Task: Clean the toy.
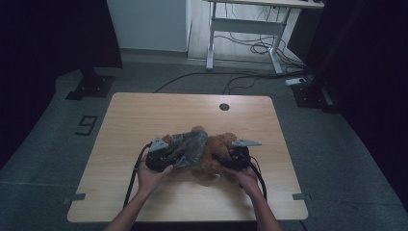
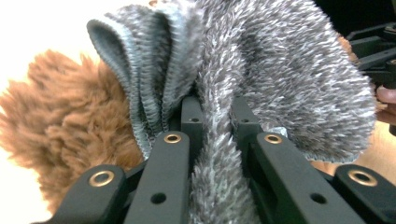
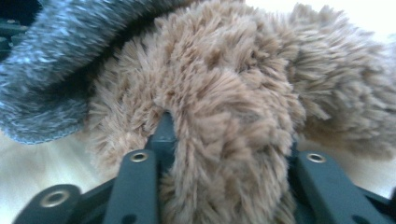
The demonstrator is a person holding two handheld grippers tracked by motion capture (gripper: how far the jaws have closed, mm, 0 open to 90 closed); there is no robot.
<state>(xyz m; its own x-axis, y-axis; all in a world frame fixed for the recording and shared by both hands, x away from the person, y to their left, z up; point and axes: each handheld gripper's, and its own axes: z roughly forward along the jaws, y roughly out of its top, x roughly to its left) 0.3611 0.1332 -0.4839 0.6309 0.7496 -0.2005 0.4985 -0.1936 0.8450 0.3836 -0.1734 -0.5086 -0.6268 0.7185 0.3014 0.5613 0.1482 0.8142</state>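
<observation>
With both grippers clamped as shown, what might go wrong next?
The left gripper pinches only a fold of the grey fuzzy cloth, so it may slip out under a pull. The right gripper bites mostly long fur on the brown plush toy; that grip could slide off.

So up close, the right hand-held gripper (image 3: pixel 224 154) has its two black jaws coming up from the bottom edge, and a fat wad of the brown plush toy (image 3: pixel 233 93) is bunched right between them. The fur bulges over the jaws and hides their tips, so it looks properly pinched. The toy's shaggy tan pile runs out to the right too, a bit blurry there. Top left, a grey fuzzy cloth (image 3: pixel 51 60) drapes over the plush, touching it, its ribbed edge hanging low. Underneath, the pale wooden surface (image 3: pixel 42 163) peeks out at lower left.
</observation>
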